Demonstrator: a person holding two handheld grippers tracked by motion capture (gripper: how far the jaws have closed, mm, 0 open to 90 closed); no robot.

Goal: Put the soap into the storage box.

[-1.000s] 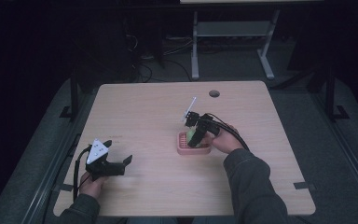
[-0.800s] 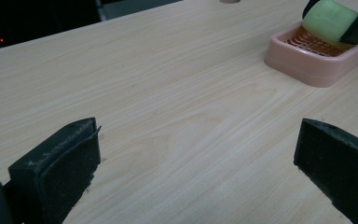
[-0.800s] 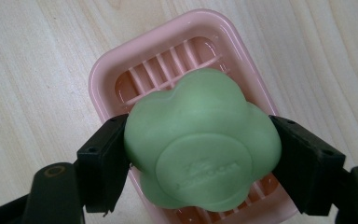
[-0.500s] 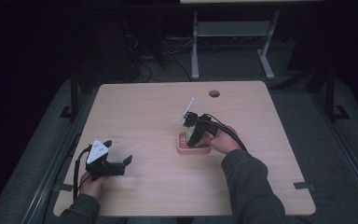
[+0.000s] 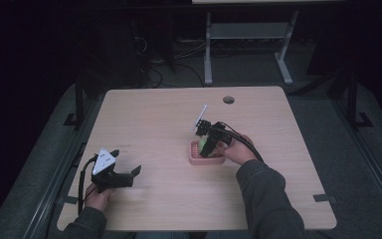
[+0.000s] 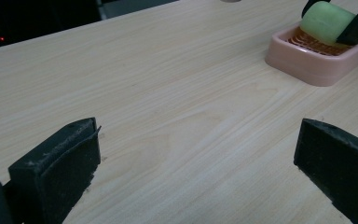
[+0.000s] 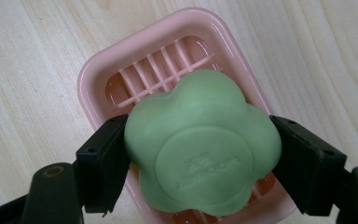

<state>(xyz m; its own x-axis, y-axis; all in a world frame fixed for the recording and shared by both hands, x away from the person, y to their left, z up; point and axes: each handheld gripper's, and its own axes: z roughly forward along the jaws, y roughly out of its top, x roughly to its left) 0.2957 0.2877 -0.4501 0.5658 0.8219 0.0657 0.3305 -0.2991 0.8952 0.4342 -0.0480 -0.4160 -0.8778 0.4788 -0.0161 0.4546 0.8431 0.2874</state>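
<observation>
soap dish [image 7: 98, 79] near end cut off, soap [image 7: 200, 144] lettering perhaps illegible

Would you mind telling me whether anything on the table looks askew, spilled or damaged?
Nothing stands out. The right gripper is shut on the green soap over the pink soap dish, which sits flat and intact on the table. The left gripper is open, apart from them.
</observation>
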